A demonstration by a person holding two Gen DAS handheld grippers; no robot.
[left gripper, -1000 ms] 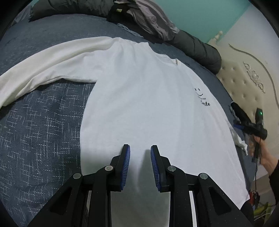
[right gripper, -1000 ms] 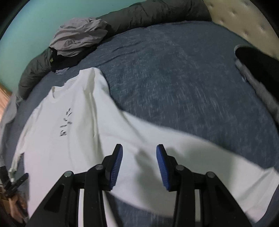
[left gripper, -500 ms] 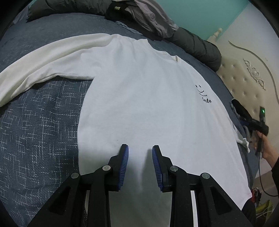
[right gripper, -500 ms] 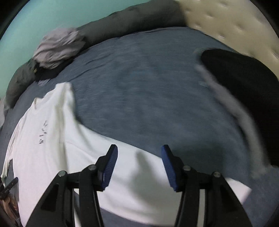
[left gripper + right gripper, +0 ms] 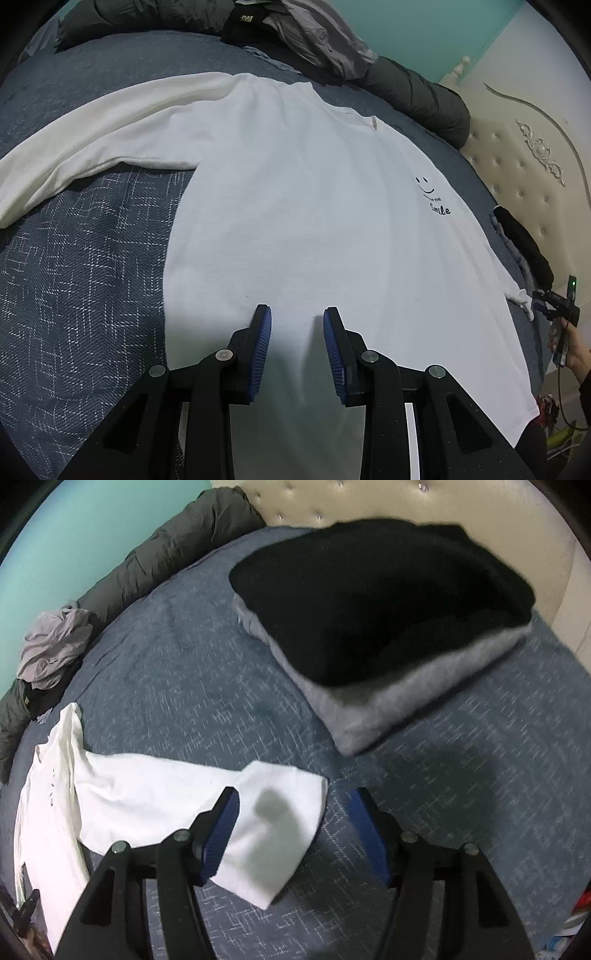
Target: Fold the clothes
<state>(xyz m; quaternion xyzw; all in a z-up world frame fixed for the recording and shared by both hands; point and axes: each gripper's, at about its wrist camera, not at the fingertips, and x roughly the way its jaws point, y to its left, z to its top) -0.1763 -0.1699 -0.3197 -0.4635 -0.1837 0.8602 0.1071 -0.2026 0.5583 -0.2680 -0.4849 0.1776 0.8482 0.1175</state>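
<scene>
White long-sleeved cotton shirt (image 5: 295,206) lies face up, smoothed flat on the blue-grey woven bedspread (image 5: 74,295), sleeves spread ready for folding. Left gripper (image 5: 297,325) hovers over its hem, jaws parted, empty. Right gripper (image 5: 293,805), jaws opening, seemingly lines up on the sleeve cuff (image 5: 280,812).

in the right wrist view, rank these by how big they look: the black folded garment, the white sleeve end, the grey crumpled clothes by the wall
1. black folded garment, clearly largest.
2. white sleeve end, though it lies nearest the camera, which inflates it.
3. grey crumpled clothes, smallest, but farthest away, so their true size against the sleeve is unsure.
</scene>
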